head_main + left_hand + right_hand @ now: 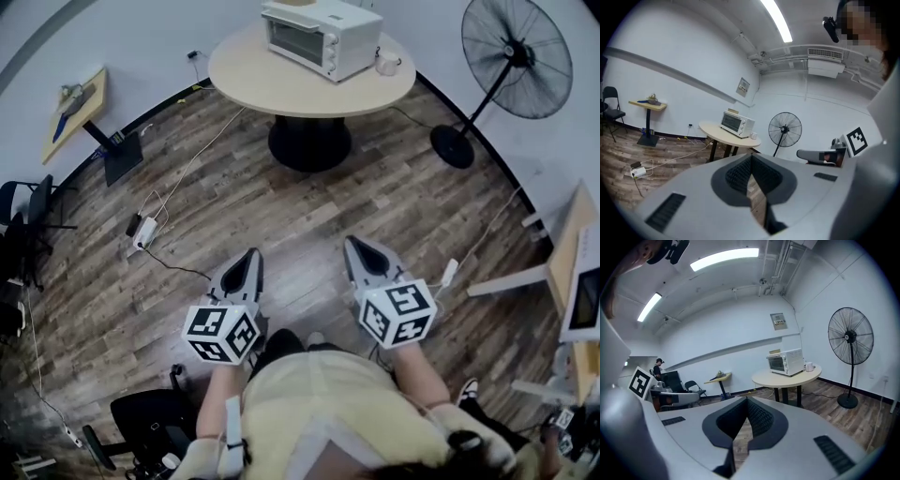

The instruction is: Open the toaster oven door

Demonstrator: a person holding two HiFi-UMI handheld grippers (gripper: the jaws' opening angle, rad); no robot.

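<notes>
**Tongs shut and empty, oven well ahead across the floor**

Closest in, below the person's chest in the head view, the left tongs (246, 263) and the right tongs (363, 251) are held side by side over the wooden floor (309, 202), both pointing forward and a little downward. Each gripper's own view shows its ribbed pads drawn together at the tip with nothing between them, so both are closed and carry nothing.

The toaster oven (321, 36) stands on the round counter (272, 82), set back toward its far edge, with a white mug (387, 63) just beside its right end, near the counter's right edge. A standing fan (516, 56) is on the floor off to the right of the counter.

What the coming move turns on is direction and facing. The oven lies straight ahead of the person and well apart from both tongs, with open floor between, roughly on the line that runs between the two grippers. Its long axis runs along the counter from far left to near right, and its glass door (292, 39) faces toward the counter's near-left edge. From the right gripper view the oven (786, 361) shows its door and one end wall together.

By my reading neither hand is clearly nearer, though the door is turned rather toward the left side. The handle is too small to make out, so the approach has yet to begin.
</notes>
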